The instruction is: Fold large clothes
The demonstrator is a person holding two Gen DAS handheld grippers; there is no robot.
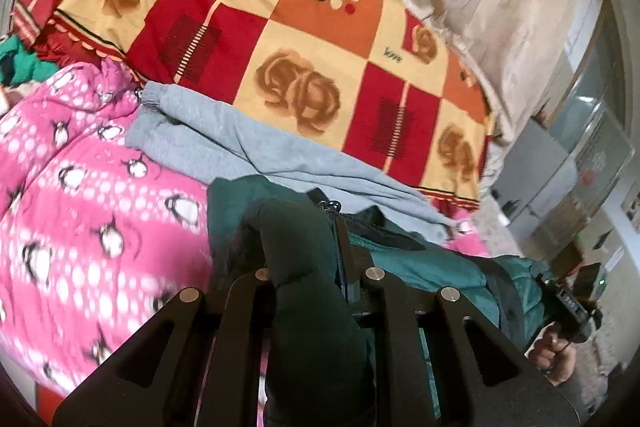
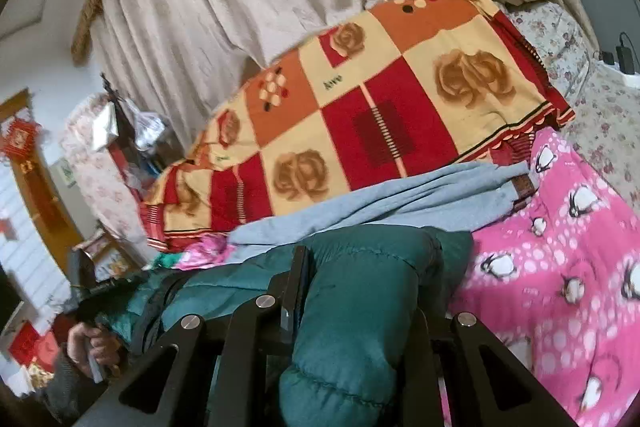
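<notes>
Both hands are lifting a dark teal quilted puffer jacket (image 1: 416,263) above a bed covered in a pink fleece blanket printed with penguins (image 1: 80,195). The left tool (image 1: 316,279) is clamping shut on a thick roll of the jacket's padded fabric, which is bulging up between its two black fingers. The right tool (image 2: 360,299) is likewise closing tight on a quilted fold at the jacket's other end.

Seen from the left wrist, the jacket is stretching away toward four o'clock, where the person's other hand (image 1: 556,351) is showing. From the right wrist it is running toward eight o'clock. Its long axis is therefore spanning tool to tool, each holding one end.

A grey sweatshirt (image 1: 248,143) is lying at twelve o'clock beyond the jacket, with a red and cream rose-patterned quilt (image 1: 304,39) stacked behind it.
</notes>
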